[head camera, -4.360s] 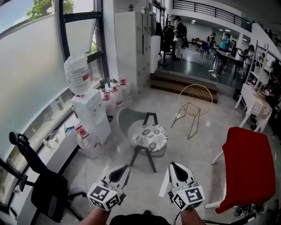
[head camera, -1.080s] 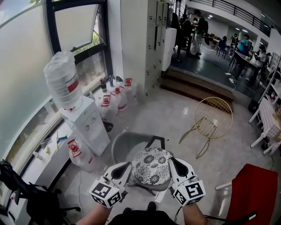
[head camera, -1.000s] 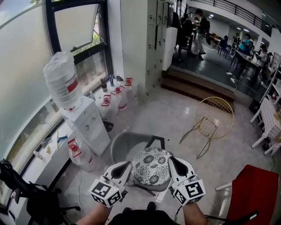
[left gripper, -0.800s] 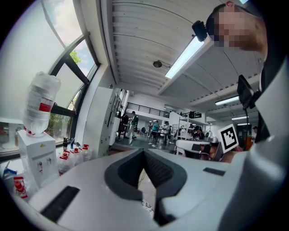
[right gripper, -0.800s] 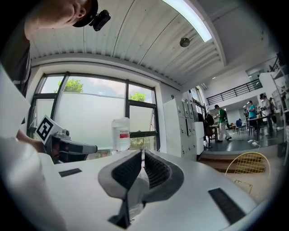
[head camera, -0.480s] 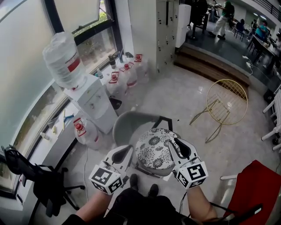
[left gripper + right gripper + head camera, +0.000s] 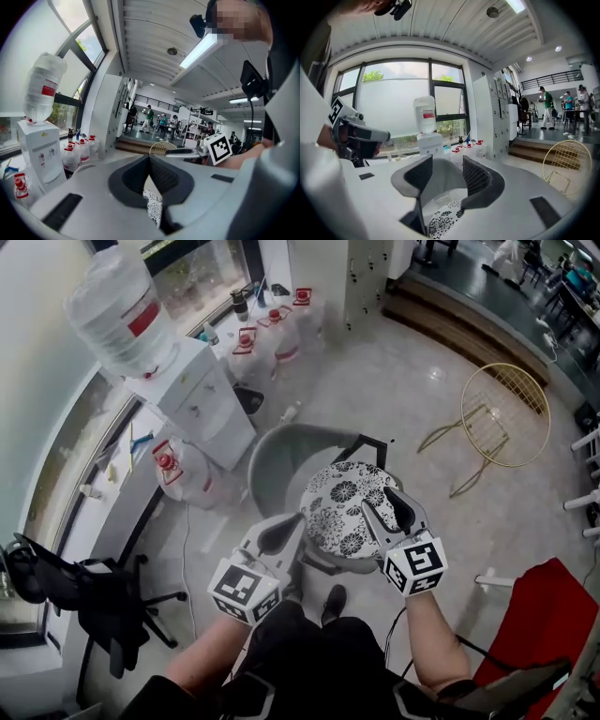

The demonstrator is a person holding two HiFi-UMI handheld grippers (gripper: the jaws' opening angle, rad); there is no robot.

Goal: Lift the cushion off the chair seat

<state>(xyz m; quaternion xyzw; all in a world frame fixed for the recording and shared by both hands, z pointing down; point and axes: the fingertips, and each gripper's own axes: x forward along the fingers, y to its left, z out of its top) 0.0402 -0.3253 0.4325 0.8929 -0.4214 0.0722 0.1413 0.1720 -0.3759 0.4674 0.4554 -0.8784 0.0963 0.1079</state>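
A round white cushion (image 7: 339,512) with black flower print lies on the seat of a grey shell chair (image 7: 281,457) with black legs. My left gripper (image 7: 291,523) hovers at the cushion's near left edge with its jaws meeting at the tips; the cushion (image 7: 153,209) shows below them in the left gripper view. Over the cushion's right edge, my right gripper (image 7: 382,502) has its jaws opening. A gap shows between them (image 7: 447,161), with the cushion (image 7: 445,219) and the chair shell beneath, and the pads press on nothing.
A white water dispenser (image 7: 197,404) with a bottle (image 7: 117,310) stands left of the chair, with water jugs (image 7: 176,472) on the floor. A gold wire chair (image 7: 506,413) is at the right, a red chair (image 7: 544,615) near right, and a black office chair (image 7: 89,592) near left.
Both grippers have sunk and moved forward to the cushion's edges. The right gripper's jaws have spread apart. The head view now looks more steeply down at the chair.
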